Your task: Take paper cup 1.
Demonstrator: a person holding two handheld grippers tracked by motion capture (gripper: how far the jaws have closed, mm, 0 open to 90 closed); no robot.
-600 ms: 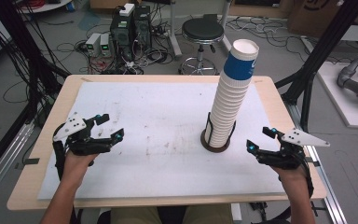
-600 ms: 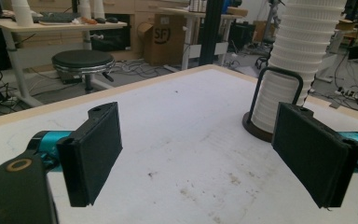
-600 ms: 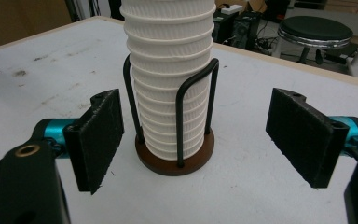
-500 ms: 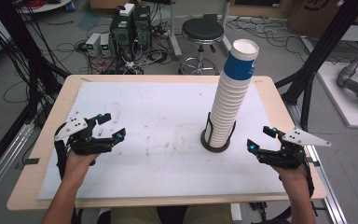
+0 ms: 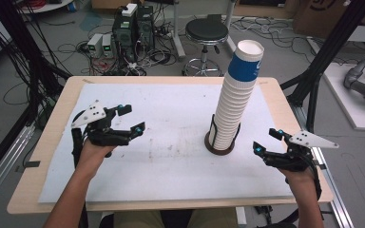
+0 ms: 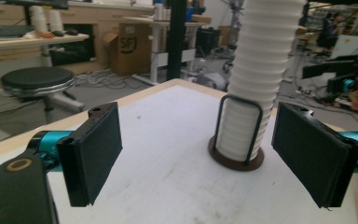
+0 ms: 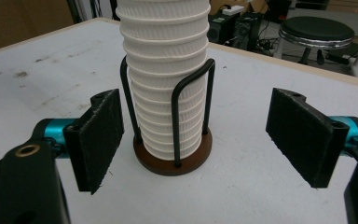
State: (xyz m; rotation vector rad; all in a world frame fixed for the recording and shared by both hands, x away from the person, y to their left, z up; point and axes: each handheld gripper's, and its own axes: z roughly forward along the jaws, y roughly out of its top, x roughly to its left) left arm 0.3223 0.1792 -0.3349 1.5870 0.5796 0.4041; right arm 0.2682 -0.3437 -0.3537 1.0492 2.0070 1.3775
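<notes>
The stack (image 5: pixel 234 102) of white ribbed paper cups stands upright in its holder (image 5: pixel 220 142), long axis vertical, leaning a little toward the table's far right as seen from the high view. The top cup (image 5: pixel 247 59) alone wears a blue sleeve with white marks at its right edge; I cannot read them. The only writing I can make out is on a cardboard box (image 6: pixel 131 47) seen past my left gripper, which looks like "SF".

The holder is a round brown base with black wire loops rising around the lowest cups. It sits on the white mat (image 5: pixel 171 156), right of the table's middle.

My left gripper (image 5: pixel 129 119) hovers over the left part of the mat with its jaws spread wide, well apart from the stack. My right gripper (image 5: pixel 267 141) is near the right edge of the mat, jaws likewise spread wide, holding nothing, just right of the holder and not touching it.

The high view shows the blue top cup. My right gripper view shows the wire loops and base closely, framed between the pads (image 7: pixel 100 135). My left gripper view catches my right gripper (image 6: pixel 342 77) beyond the stack.
</notes>
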